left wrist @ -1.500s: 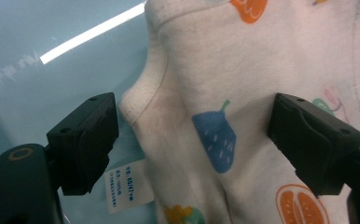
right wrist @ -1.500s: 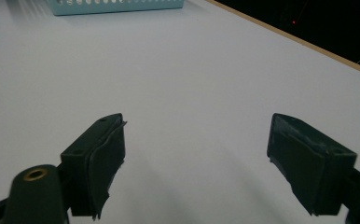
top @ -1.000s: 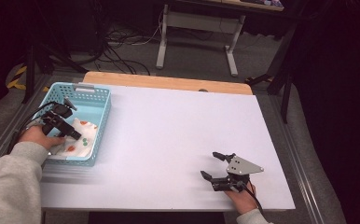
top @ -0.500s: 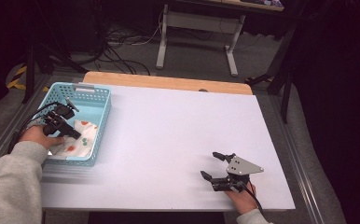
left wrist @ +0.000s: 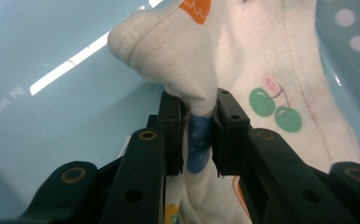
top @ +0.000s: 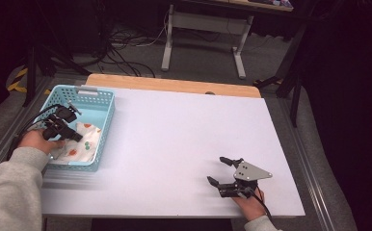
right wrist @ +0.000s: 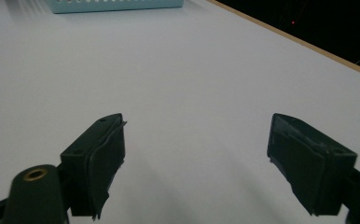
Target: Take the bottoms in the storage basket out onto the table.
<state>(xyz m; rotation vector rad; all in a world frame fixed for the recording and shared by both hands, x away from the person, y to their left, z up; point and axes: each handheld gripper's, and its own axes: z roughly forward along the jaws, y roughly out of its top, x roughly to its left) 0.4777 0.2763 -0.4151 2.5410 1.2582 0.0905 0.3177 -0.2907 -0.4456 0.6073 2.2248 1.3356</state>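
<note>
A white cloth (top: 86,140) printed with green cherries and orange shapes lies crumpled in a light blue basket (top: 85,91) at the table's left. My left gripper (top: 76,137) reaches into the basket. In the left gripper view its jaws have just been closing, and the left gripper (left wrist: 199,126) is shut on a raised fold of the cloth (left wrist: 243,56), with fabric squeezed between the pads. My right gripper (top: 218,170) rests near the front right of the table, jaws wide apart. In the right gripper view nothing lies between the right gripper (right wrist: 197,154) jaws.
The white tabletop (top: 184,134) stretches between the two hands. A wooden strip (top: 174,85) borders its far edge. The basket's inner wall (left wrist: 52,56) is close on the left of the pinched fold. The basket (right wrist: 117,4) appears far ahead in the right gripper view.
My left gripper has sunk slightly onto the cloth in the basket. The right gripper has kept still.
</note>
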